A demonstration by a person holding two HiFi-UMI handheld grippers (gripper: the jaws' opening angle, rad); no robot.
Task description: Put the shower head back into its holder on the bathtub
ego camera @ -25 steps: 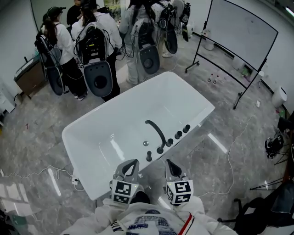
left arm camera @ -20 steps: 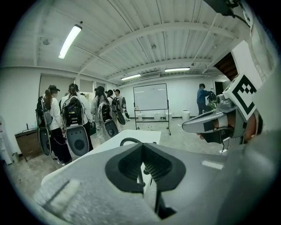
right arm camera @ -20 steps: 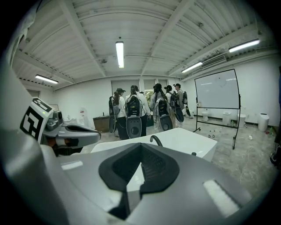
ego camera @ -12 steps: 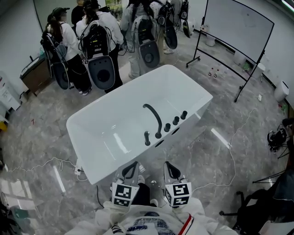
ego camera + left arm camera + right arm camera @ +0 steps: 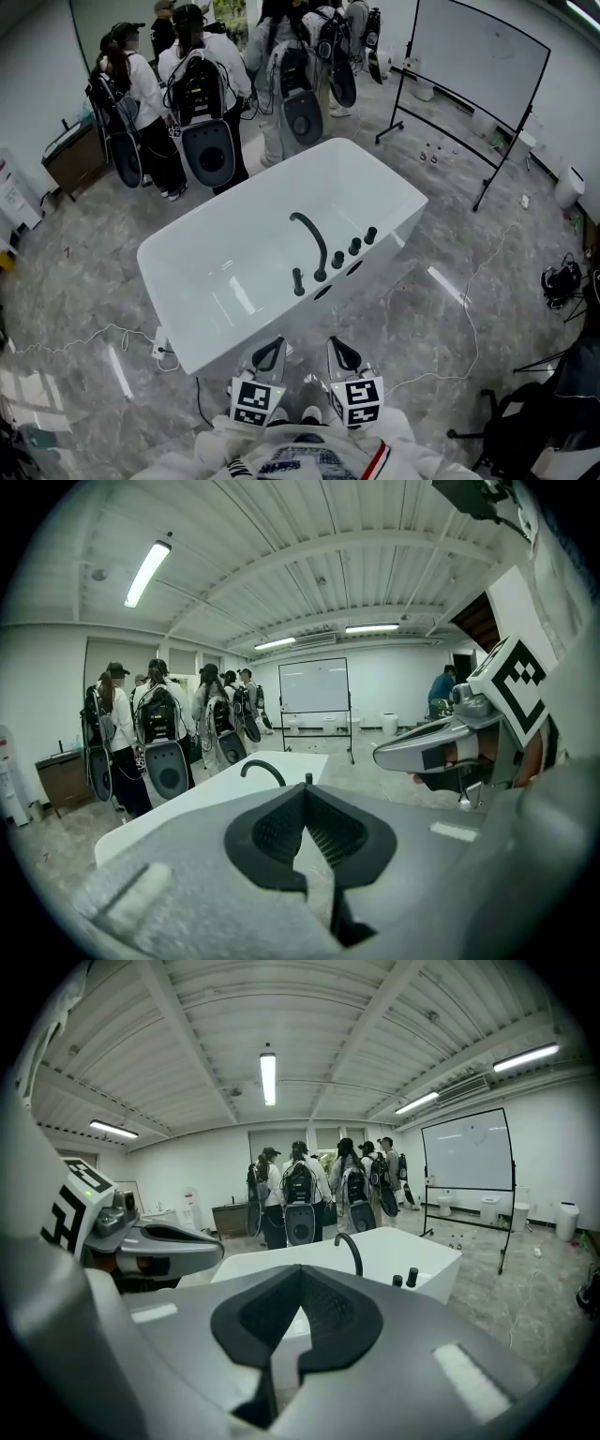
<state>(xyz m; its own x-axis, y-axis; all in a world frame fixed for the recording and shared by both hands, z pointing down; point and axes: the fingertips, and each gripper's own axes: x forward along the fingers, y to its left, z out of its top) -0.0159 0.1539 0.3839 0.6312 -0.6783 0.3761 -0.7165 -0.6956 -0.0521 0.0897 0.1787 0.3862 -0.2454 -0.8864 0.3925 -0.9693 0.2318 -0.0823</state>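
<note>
The white bathtub [image 5: 225, 281] stands on the grey floor ahead of me. On its near rim are a black arched spout [image 5: 310, 240], three black knobs [image 5: 354, 247] and a slim black upright piece [image 5: 297, 281] that looks like the shower handset, at the left end of the row. My left gripper [image 5: 273, 346] and right gripper [image 5: 336, 345] hang side by side over the floor, a short way from the tub. Both are shut with nothing in them. The left gripper view shows the spout [image 5: 264, 769] beyond the closed jaws, and the right gripper view shows the spout [image 5: 351, 1249] and knobs [image 5: 411, 1277].
Several people with backpack rigs [image 5: 202, 103] stand behind the tub. A whiteboard on a wheeled stand [image 5: 478, 66] is at the back right, and a brown cabinet [image 5: 70, 155] at the left. White cables [image 5: 473, 281] and a power strip [image 5: 161, 350] lie on the floor near the tub.
I have backed away from the tub. Both grippers were right at its near rim and now hang over bare floor. They stayed shut.
</note>
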